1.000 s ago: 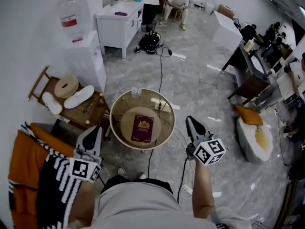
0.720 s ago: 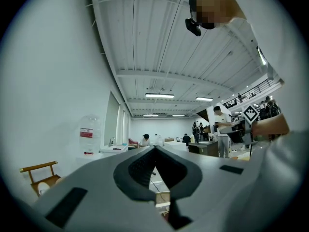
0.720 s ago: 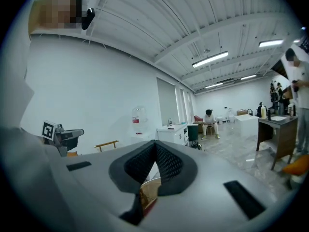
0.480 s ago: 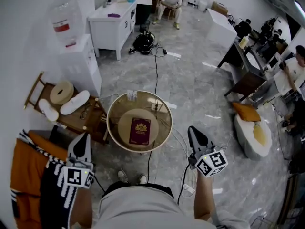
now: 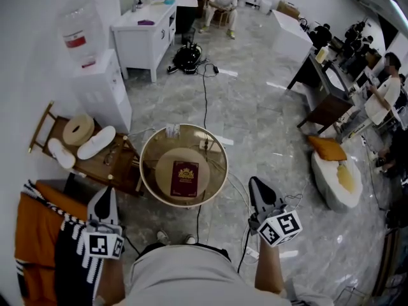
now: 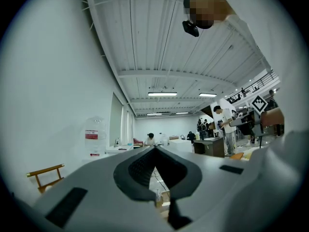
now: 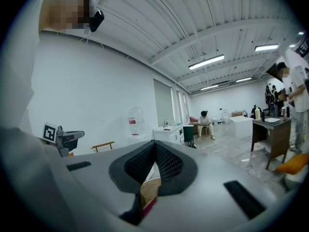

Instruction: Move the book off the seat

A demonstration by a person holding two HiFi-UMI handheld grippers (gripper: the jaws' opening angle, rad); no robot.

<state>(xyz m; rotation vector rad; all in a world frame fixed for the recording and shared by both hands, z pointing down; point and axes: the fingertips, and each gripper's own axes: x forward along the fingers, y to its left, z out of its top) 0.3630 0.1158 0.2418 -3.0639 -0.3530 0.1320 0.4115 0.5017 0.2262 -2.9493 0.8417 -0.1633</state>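
Both point forward, jaws together, empty: left hand-held gripper point(image 5: 108, 191), right hand-held gripper point(image 5: 256, 184), short of the book point(image 5: 184, 178); we find forearms point(image 5: 268, 266) partly hidden.

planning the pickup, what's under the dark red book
The book lies flat on the round tan seat, which shows beside it. The patch of seat directly beneath is covered, so anything tucked under the book cannot be seen.

A water dispenser point(image 5: 95, 81) stands by the wall, with a white cabinet point(image 5: 145, 30) beyond it. Slippers point(image 5: 95, 143) and what may be a tape roll point(image 5: 78, 130) lie on a wooden rack point(image 5: 121, 171). A cable point(image 5: 204, 97) crosses the floor. An orange cushion point(image 5: 326, 149) lies against a beanbag point(image 5: 328, 178).
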